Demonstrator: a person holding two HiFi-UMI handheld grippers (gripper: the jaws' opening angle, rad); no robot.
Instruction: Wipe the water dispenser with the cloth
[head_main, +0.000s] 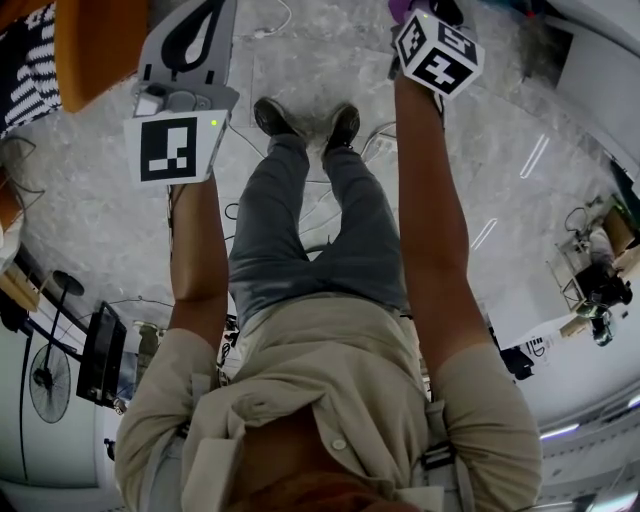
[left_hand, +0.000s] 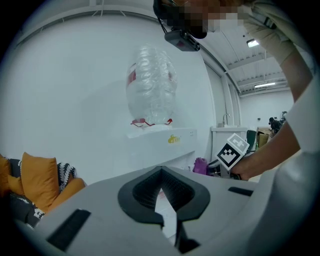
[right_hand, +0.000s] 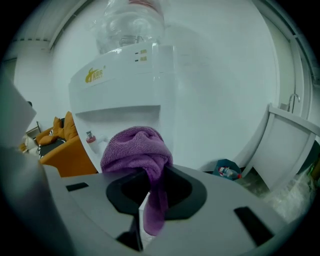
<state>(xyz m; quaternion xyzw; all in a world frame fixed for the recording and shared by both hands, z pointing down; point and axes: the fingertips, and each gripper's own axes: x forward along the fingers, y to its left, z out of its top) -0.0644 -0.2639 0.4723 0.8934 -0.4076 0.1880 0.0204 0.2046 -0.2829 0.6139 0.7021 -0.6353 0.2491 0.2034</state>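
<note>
Left gripper (left_hand: 161, 175): jaws closed together, nothing gripped.
Water dispenser (right_hand: 127, 82): white, stood against the wall; bottle (left_hand: 150, 85) seated on top, cropped in the right gripper view.
Cloth (right_hand: 136, 149): purple, clamped in the right gripper (right_hand: 152, 177) jaws before the dispenser; contact cannot be judged.

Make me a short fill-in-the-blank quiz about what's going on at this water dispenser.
The right tool grips a ___ cloth.
The water dispenser is ___ in colour.
The left tool holds ___.
Missing words: purple; white; nothing.
</note>
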